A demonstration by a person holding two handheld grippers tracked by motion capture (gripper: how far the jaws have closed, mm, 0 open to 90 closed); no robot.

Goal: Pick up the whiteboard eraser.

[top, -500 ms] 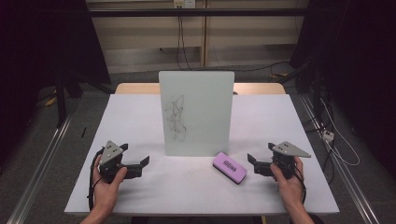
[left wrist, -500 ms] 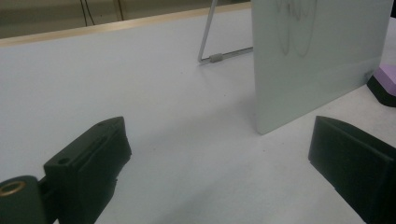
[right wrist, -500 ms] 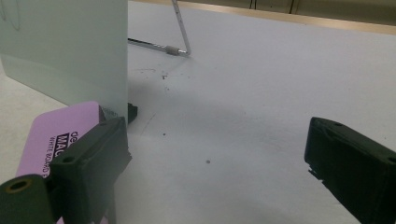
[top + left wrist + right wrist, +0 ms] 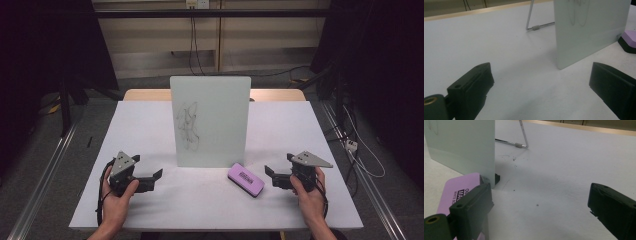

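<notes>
At the left of the high view, the left tongs (image 4: 156,176) lie low over the white tabletop (image 4: 150,125), held in the person's left hand (image 4: 117,197); the jaws stand wide apart with nothing between them, as the left gripper view confirms. Centre: a small whiteboard (image 4: 212,120) stands upright on a wire stand (image 4: 534,27), bearing dark scribbles (image 4: 187,125) on its left half. Just in front of its lower right corner lies a purple eraser (image 4: 245,179) with a black base, flat on the tabletop and turned at an angle. Right: the right tongs (image 4: 269,175), held in the right hand (image 4: 310,197), point toward the eraser from just beside it, jaws released and empty; in the right gripper view the eraser (image 4: 456,192) lies behind the left jaw.
</notes>
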